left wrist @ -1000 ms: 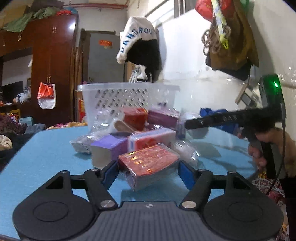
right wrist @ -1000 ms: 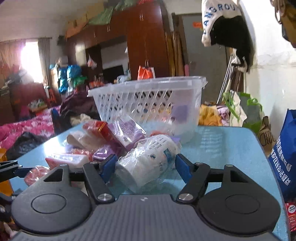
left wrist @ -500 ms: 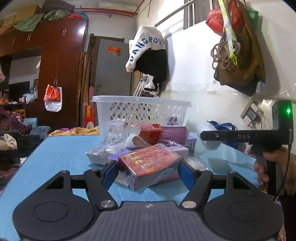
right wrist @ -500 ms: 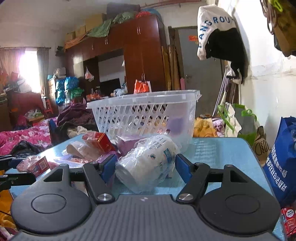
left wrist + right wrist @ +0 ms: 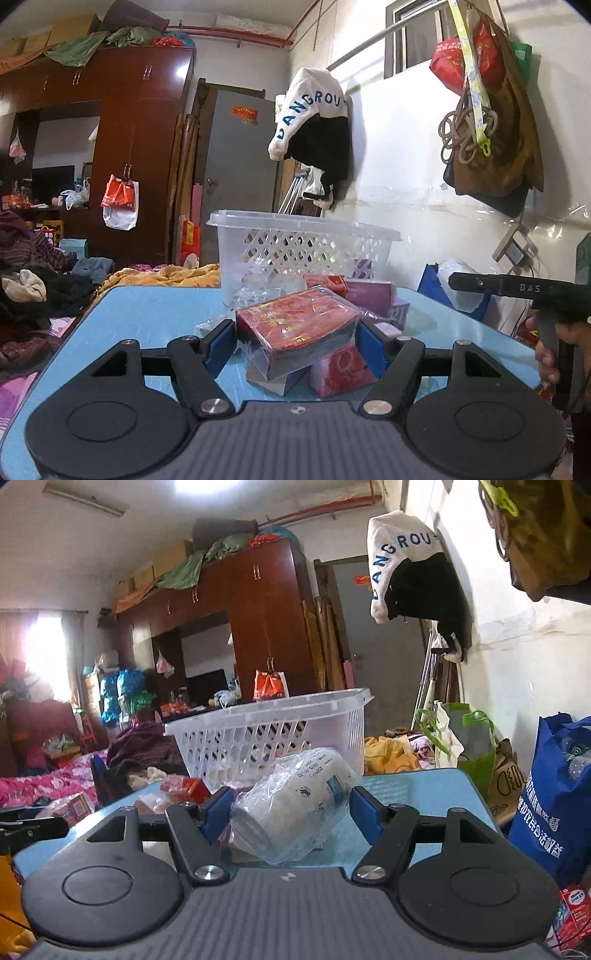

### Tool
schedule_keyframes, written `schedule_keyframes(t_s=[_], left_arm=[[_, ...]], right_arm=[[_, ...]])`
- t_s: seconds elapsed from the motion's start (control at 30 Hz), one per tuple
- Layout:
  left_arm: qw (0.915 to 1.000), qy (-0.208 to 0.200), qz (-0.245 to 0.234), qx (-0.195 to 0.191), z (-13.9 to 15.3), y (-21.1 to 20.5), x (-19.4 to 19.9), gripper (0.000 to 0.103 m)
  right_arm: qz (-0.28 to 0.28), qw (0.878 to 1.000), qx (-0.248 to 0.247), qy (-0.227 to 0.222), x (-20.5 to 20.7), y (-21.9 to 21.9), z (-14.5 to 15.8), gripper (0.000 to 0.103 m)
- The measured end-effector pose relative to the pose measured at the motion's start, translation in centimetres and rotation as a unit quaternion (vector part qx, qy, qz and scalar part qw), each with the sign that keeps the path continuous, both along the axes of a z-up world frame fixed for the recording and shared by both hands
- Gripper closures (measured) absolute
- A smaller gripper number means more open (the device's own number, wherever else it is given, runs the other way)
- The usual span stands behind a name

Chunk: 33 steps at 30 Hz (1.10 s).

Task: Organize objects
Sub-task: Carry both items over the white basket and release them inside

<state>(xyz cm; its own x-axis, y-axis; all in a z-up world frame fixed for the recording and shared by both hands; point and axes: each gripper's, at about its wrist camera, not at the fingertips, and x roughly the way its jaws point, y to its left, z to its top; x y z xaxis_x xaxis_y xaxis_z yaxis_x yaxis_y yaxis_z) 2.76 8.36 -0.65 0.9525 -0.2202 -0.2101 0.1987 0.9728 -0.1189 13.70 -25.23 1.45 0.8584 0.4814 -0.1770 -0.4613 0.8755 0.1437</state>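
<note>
I am holding two items at once: my left gripper [image 5: 295,341] is clamping a red box wrapped in clear film [image 5: 297,326], lifted clear of the blue table [image 5: 147,314], and my right gripper [image 5: 291,814] is squeezing a white cylindrical container in a crinkled plastic bag [image 5: 295,805], its pads pressing on both sides. The white lattice basket [image 5: 303,245] is standing at the far end of the table, beyond both loads, and through its mesh I am making out what look like a few packets already inside, though I cannot tell how many. I am judging the job as partly done: a small heap of red and purple boxes [image 5: 354,295] is lying on the table between my left load and the basket, and more wrapped packets [image 5: 181,790] are showing to the left in the right wrist view. Both held items are yet to be carried over the rim and dropped in.
</note>
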Motion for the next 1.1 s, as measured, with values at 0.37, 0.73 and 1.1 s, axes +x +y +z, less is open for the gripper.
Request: schedule_keyframes(t_s=[0.37,0.73,1.1], left_arm=[[0.999,-0.043,-0.008,0.007,3.9,0.0,2.6,0.029],[0.9993,0.03,0.023,0.007,12.1,-2.1,20.0,0.029],[0.9926,0.079,0.085,0.035,8.4,-2.1,24.7,0.017]], right_arm=[[-0.005,0.999,-0.022,-0.043,0.2,1.8,3.1,0.031],[-0.009,0.996,-0.08,-0.031,12.2,6.5,8.6,0.031],[-0.032,0.995,-0.09,-0.024,13.2,7.7,7.2,0.009]])
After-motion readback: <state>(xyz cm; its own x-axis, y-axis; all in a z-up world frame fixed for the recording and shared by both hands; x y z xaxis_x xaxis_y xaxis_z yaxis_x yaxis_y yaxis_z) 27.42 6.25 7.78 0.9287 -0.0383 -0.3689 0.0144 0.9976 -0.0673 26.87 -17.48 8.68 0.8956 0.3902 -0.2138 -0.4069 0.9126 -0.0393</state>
